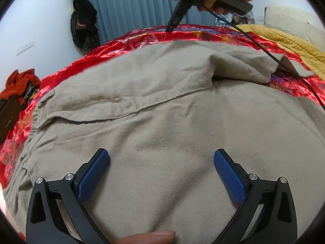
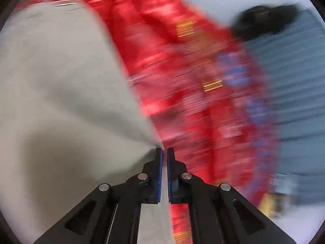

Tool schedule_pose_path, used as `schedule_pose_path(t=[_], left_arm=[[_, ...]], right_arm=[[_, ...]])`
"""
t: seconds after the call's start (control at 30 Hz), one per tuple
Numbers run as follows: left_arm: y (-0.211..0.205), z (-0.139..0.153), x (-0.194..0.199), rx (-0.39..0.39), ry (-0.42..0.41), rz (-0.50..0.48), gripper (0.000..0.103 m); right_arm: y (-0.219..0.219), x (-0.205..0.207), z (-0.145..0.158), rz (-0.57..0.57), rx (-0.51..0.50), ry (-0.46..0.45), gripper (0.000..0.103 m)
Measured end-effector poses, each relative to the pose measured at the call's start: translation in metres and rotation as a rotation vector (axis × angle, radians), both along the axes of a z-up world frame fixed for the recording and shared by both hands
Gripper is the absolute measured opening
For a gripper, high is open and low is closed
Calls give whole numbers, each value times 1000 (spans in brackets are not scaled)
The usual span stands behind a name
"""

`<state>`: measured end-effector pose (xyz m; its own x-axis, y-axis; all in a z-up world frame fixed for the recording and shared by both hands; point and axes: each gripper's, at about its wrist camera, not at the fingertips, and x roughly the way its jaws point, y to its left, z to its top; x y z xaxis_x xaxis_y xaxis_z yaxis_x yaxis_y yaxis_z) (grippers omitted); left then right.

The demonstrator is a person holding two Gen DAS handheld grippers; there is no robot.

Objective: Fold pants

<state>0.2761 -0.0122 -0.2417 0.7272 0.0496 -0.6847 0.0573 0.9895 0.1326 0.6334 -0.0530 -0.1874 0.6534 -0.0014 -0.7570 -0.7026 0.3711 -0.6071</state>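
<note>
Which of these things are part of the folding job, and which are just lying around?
In the job: pants; left gripper, jaws wide open; right gripper, jaws nearly closed.

Lying about: red bedspread; yellow blanket; black clothes hanging; red-orange clothes; curtain.

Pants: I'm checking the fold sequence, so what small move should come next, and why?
Probably close the left gripper on the beige pants. Its jaws stand wide open over flat fabric, holding nothing, while the right gripper is nearly closed at the pants' edge on the red bedspread; the blur hides whether cloth is pinched.
</note>
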Motion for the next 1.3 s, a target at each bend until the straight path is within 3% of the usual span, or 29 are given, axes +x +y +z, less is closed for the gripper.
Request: schedule_pose_path(t=[0.03, 0.07, 0.17, 0.23, 0.33, 0.4, 0.43, 0.47, 0.5, 0.53, 0.57, 0.6, 0.63, 0.67, 0.7, 0.77, 0.83, 0.87, 0.93, 0.97, 1.0, 1.07, 1.1, 1.17, 1.23, 1.27, 1.3], left_arm=[[0, 2, 1, 2, 16, -2, 102], [1, 7, 4, 1, 57, -8, 102], [12, 35, 13, -72, 148, -26, 102], [26, 71, 27, -157, 143, -4, 102], [45, 121, 87, -264, 84, 67, 102], [45, 122, 127, -271, 82, 97, 102], [38, 114, 163, -264, 105, 98, 102], [29, 101, 186, -249, 145, 75, 102], [18, 85, 205, -220, 214, 20, 102], [-2, 56, 225, -156, 360, -110, 102], [-15, 31, 229, -79, 462, -223, 101], [-23, 17, 226, 5, 499, -290, 102], [-29, 4, 214, 135, 485, -362, 102], [-28, 2, 201, 212, 442, -416, 102], [-24, 7, 198, 197, 433, -419, 102], [-9, 28, 201, 123, 401, -351, 102], [-4, 50, 205, 30, 306, -288, 102], [-5, 61, 211, -77, 272, -267, 102], [-14, 63, 219, -171, 266, -248, 102], [-23, 56, 224, -155, 288, -251, 102], [-31, 44, 227, -83, 326, -274, 102], [-41, 5, 212, 95, 419, -344, 102], [-41, -4, 206, 132, 429, -361, 102], [-29, 6, 196, 92, 415, -345, 102], [-19, 29, 188, 103, 372, -281, 102], [-18, 41, 178, 112, 330, -265, 102], [-17, 49, 171, 101, 305, -264, 102]], right_arm=[[-6, 8, 3, -69, 78, 78, 42], [-15, 14, 6, -121, 158, 146, 57], [-74, 26, 25, -286, 386, 244, 57], [-121, 30, 36, -412, 578, 342, 57], [-214, 32, 42, -622, 915, 484, 57], [-268, 26, 31, -765, 1070, 539, 57], [-276, 26, 25, -798, 1098, 570, 58], [-289, 23, 10, -837, 1115, 660, 58], [-296, 18, -3, -862, 1097, 738, 58], [-304, 12, -20, -890, 1031, 799, 57], [-310, 4, -38, -913, 907, 806, 56], [-315, -4, -50, -919, 795, 801, 53], [-331, -15, -60, -904, 714, 801, 25], [-349, -21, -62, -914, 698, 786, 7], [-374, -26, -62, -960, 681, 747, 7], [-428, -35, -49, -1078, 613, 577, 8], [-458, -41, -31, -1144, 576, 416, 14], [-463, -42, -25, -1142, 618, 391, 17], [-460, -40, -14, -1090, 795, 397, 18], [-455, -39, -14, -1066, 840, 403, 23], [-450, -36, -19, -1055, 845, 389, 24], [-461, -37, -38, -1100, 745, 362, 24], [-480, -40, -47, -1140, 701, 346, 22], [-534, -52, -58, -1322, 689, 259, 0], [-586, -78, -47, -1532, 710, 129, 0], [-596, -89, -38, -1574, 661, 73, 14], [-600, -99, -29, -1581, 619, 24, 20]])
